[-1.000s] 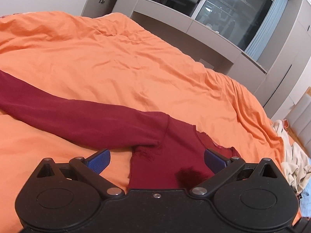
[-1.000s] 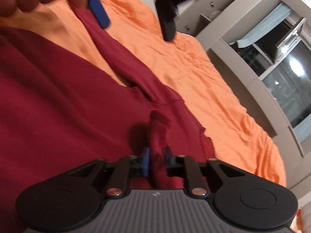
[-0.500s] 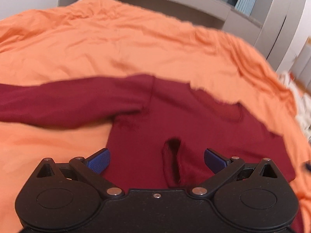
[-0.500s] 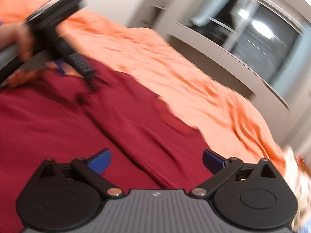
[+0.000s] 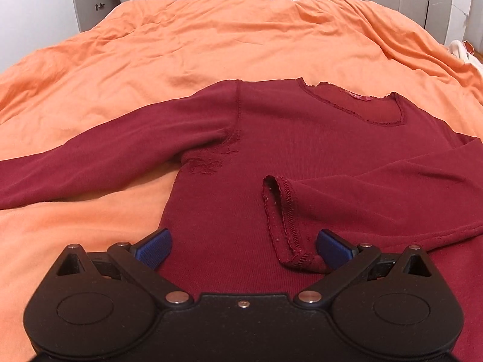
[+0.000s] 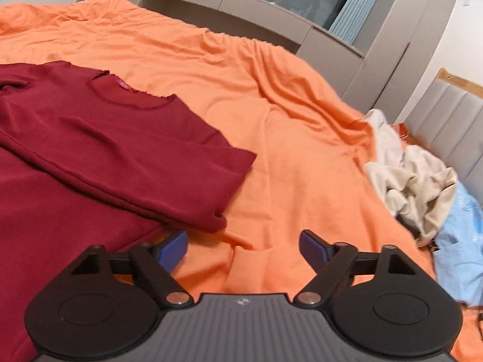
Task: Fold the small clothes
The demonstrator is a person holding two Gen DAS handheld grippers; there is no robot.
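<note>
A dark red long-sleeved top (image 5: 302, 138) lies flat on the orange bed cover (image 5: 211, 45). Its right sleeve is folded across the chest, with the cuff (image 5: 283, 220) lying in front of my left gripper (image 5: 243, 246). That gripper is open above the top's body and grips nothing. The left sleeve (image 5: 90, 166) stretches out to the left. In the right wrist view the folded sleeve (image 6: 145, 163) forms the top's right edge. My right gripper (image 6: 243, 249) hangs over bare orange cover just right of it; its jaws are closing, with nothing between them.
Cream clothes (image 6: 413, 181) and a light blue garment (image 6: 462, 241) lie piled at the bed's right edge, beside a grey padded headboard (image 6: 446, 120). Grey cabinets (image 6: 271, 24) and a dark window stand beyond the far edge.
My right gripper let go of the sleeve cuff, opened wide and swung right, off the top onto bare cover. The left gripper dropped lower and turned to face the top squarely.
</note>
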